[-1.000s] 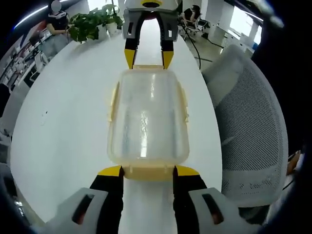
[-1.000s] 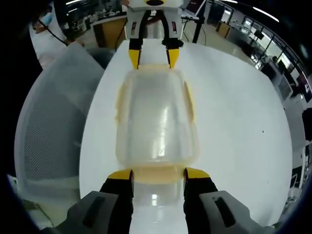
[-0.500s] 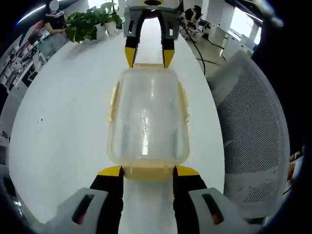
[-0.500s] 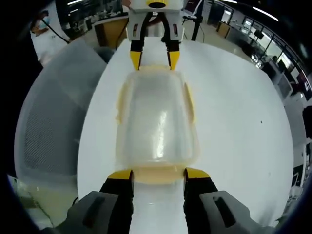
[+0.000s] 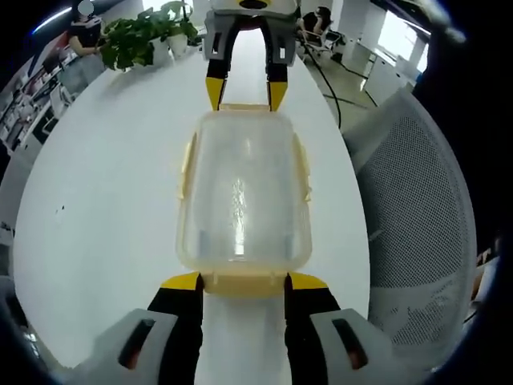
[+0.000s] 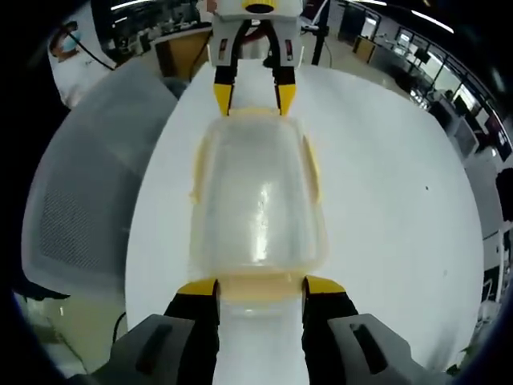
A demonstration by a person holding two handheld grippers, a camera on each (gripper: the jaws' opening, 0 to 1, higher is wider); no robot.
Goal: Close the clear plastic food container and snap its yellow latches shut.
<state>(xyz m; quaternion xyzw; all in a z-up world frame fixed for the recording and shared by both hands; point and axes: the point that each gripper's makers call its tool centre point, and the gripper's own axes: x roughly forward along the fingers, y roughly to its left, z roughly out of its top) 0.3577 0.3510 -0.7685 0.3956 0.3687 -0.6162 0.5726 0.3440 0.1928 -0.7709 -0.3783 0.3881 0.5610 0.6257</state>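
A clear plastic food container (image 5: 244, 192) lies on a white table (image 5: 104, 208), its lid on and its long sides edged by yellow latches (image 5: 186, 164). Through the cloudy plastic nothing can be made out inside; only glare streaks show.

The container sits lengthwise between two hand-held grippers that face each other. In the left gripper view, the left gripper (image 5: 244, 282) has its black, yellow-tipped jaws spread wide, one at each corner of the container's near short end, with the yellow end latch (image 5: 244, 284) lying between the tips. Whether the tips press on the plastic or merely sit against it cannot be told. At the far short end, the right gripper (image 5: 244, 95) stands the same way, jaws apart and tips meeting the container's far corners.

In the right gripper view the arrangement is mirrored: the right gripper (image 6: 260, 289) straddles the near end of the container (image 6: 258, 196), and the left gripper (image 6: 253, 98) straddles the far end.

The table is narrow and long. One long edge runs close beside the container, with a grey mesh office chair (image 5: 417, 216) just past it. The other side has broad open tabletop. A leafy green plant (image 5: 144, 36) stands at the far end of the table.
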